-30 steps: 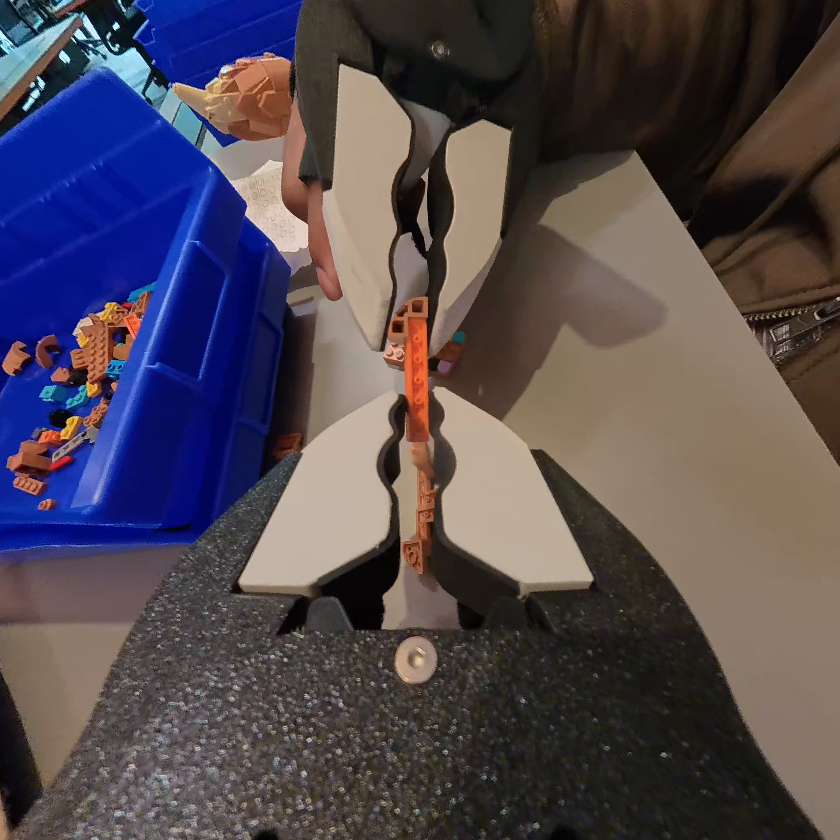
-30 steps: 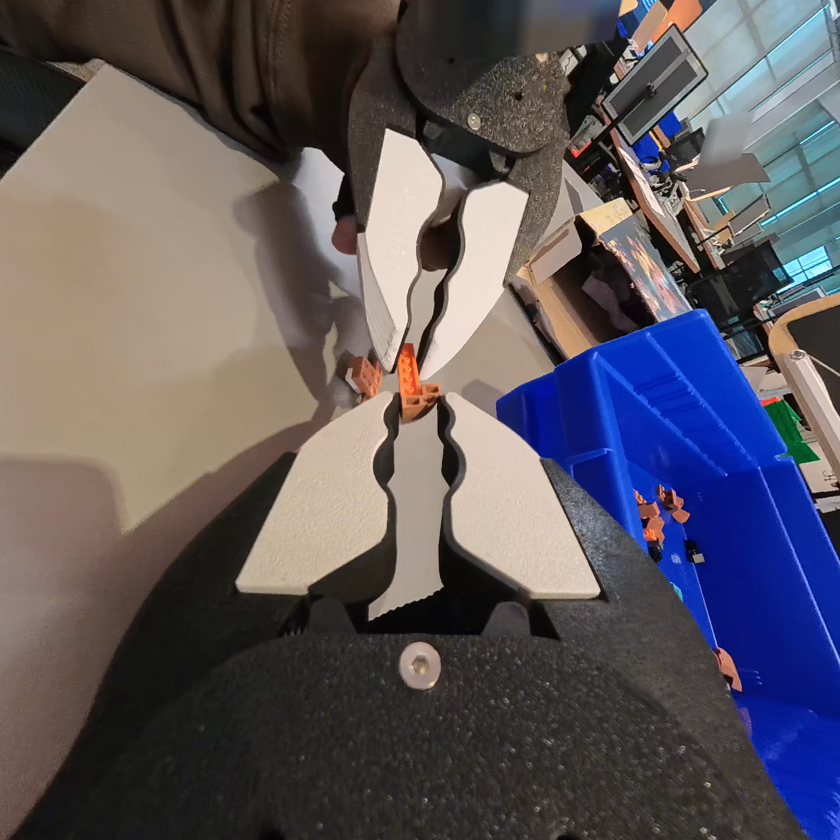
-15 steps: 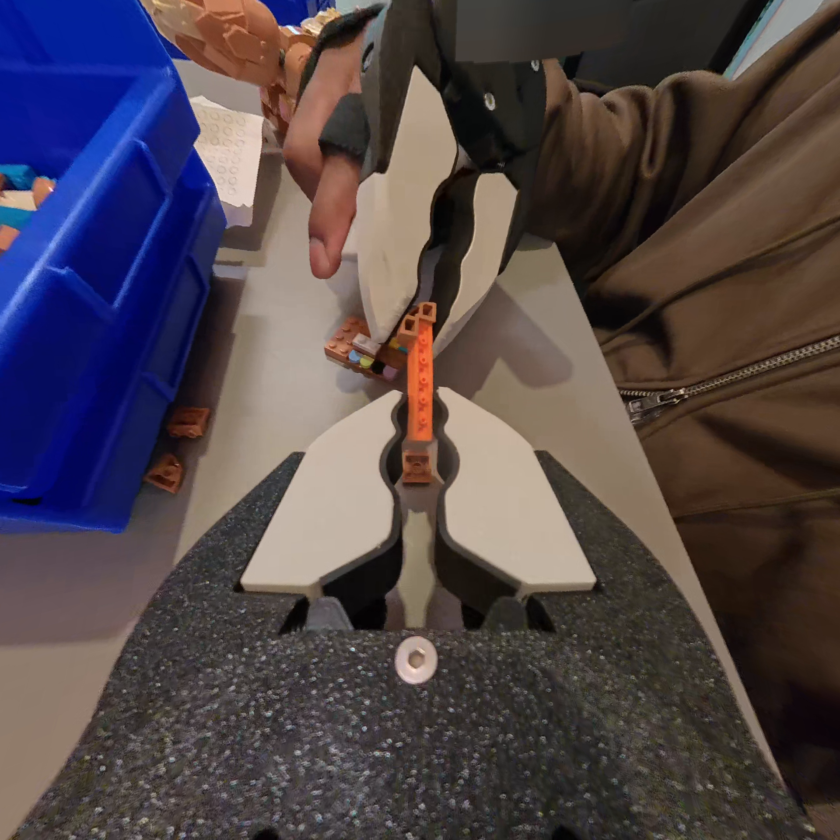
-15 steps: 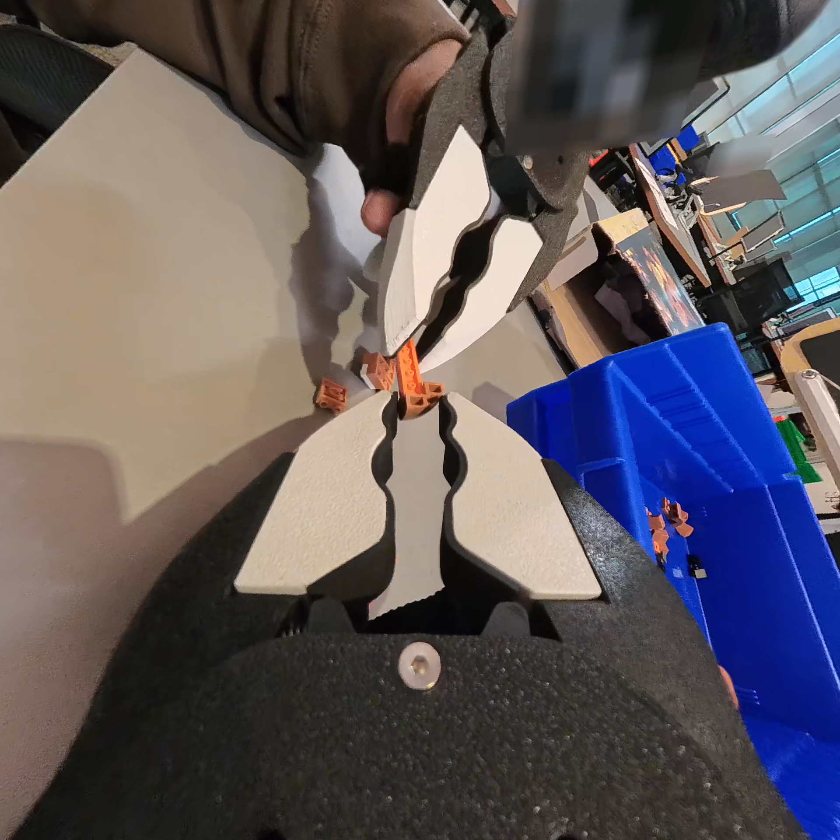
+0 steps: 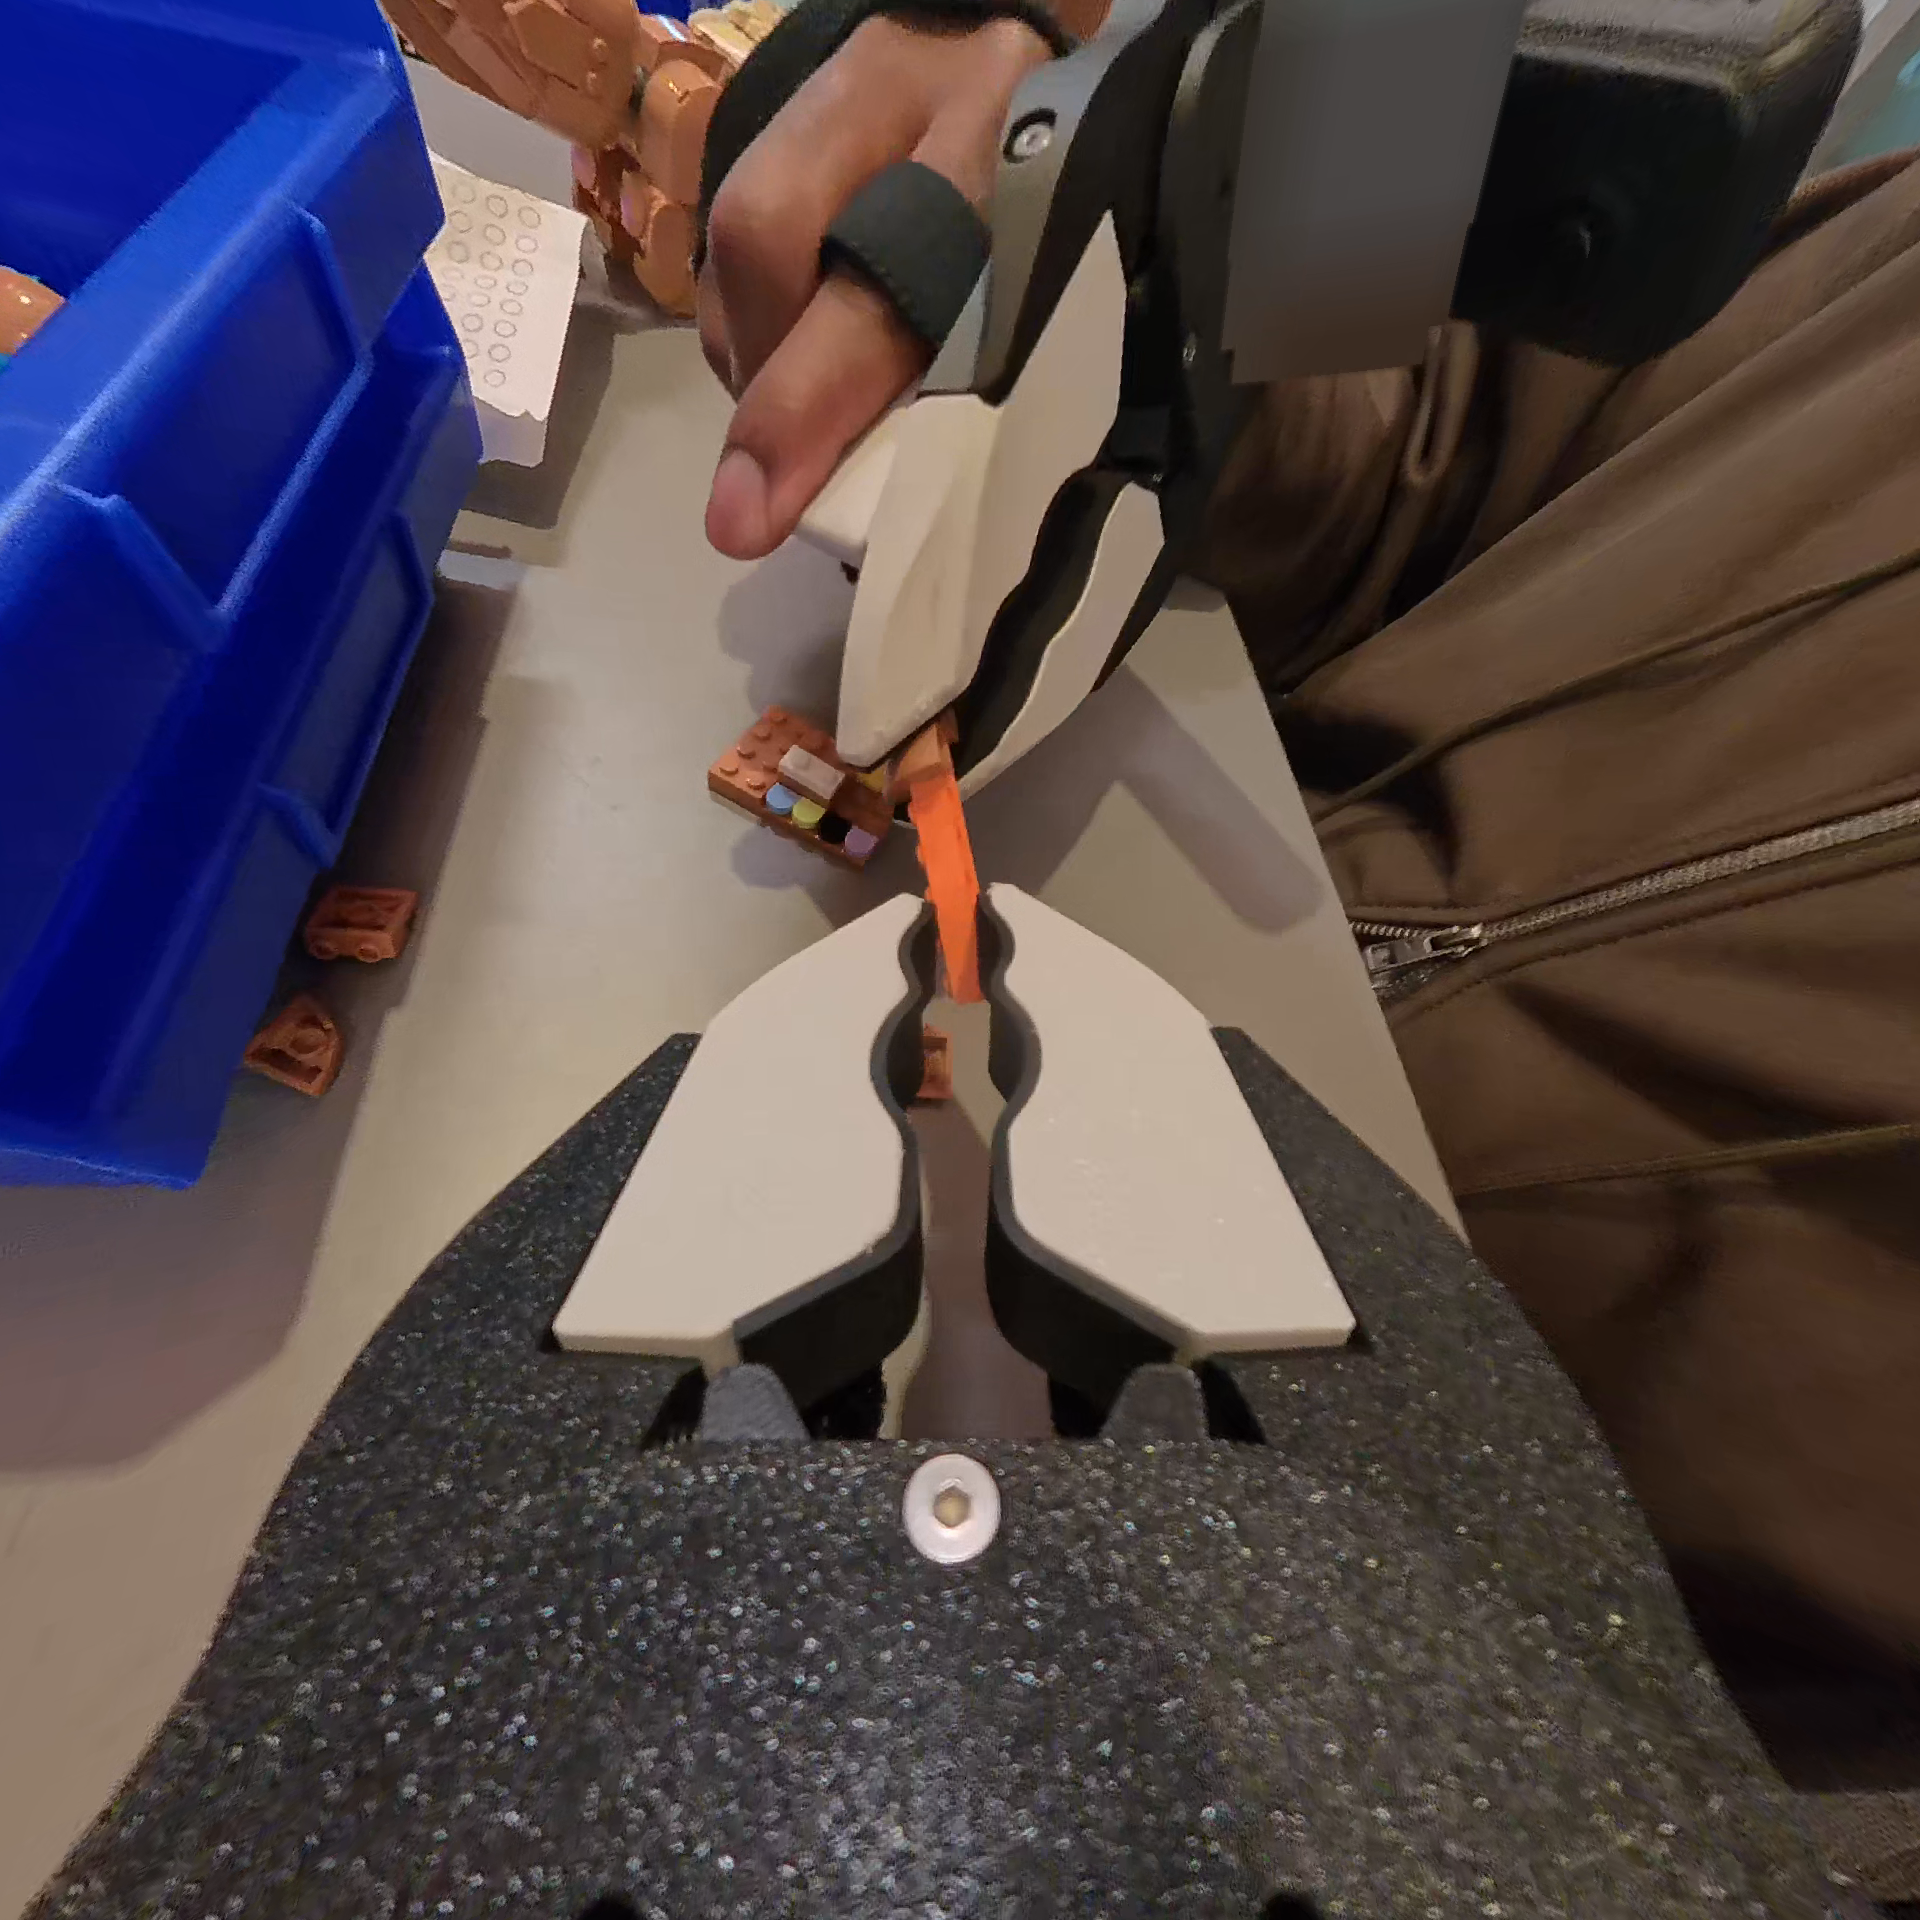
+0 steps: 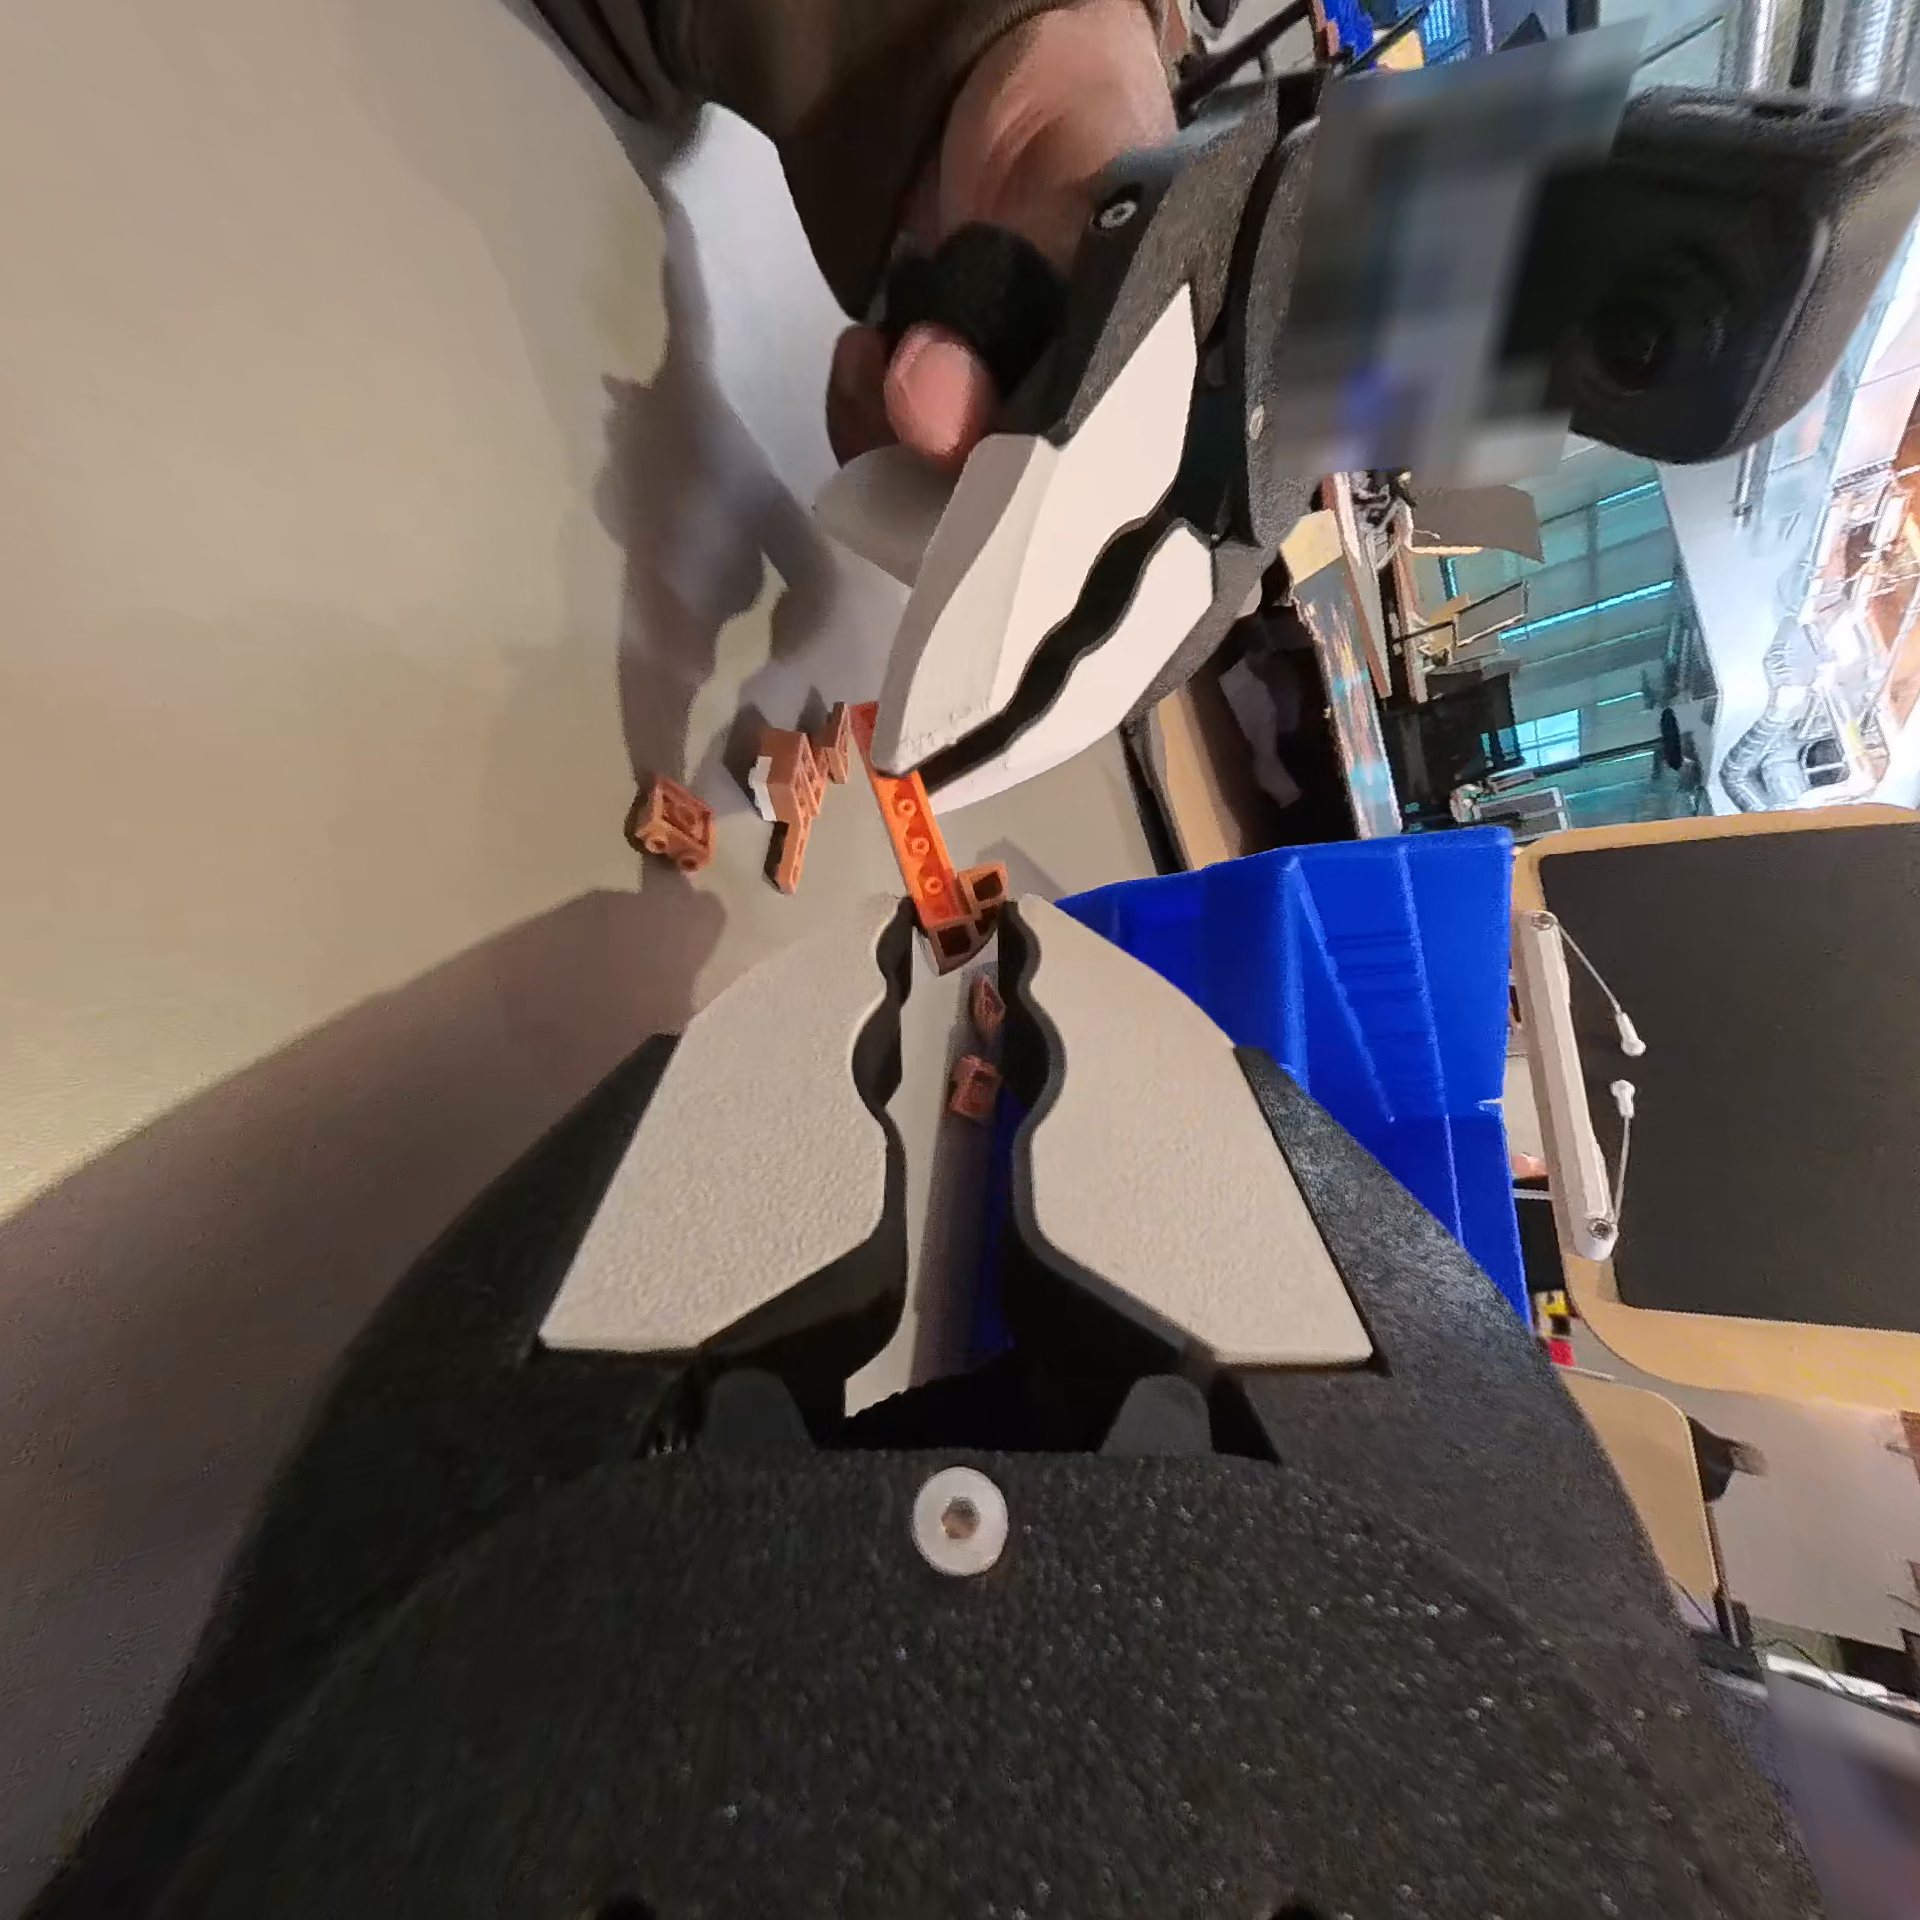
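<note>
Gripping the orange brick [image 5: 948,894] at both ends, up off the tabletop [image 5: 644,935] near the blue bin [image 5: 208,623]: left gripper [image 5: 956,920] jaws squeezed tight on its bare end, right gripper [image 6: 961,914] jaws tight on its brown corner piece [image 6: 951,940], likely for steadiness

blue bin [image 5: 208,623] cut off left, brown brick model [image 5: 582,94] cropped at top

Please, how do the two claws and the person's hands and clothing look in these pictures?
Each claw, left claw and right claw, has two pale grey curved fingers with wavy black inner pads, on a speckled black body with one silver screw. The person wears a brown zipped jacket and black finger straps.
</note>
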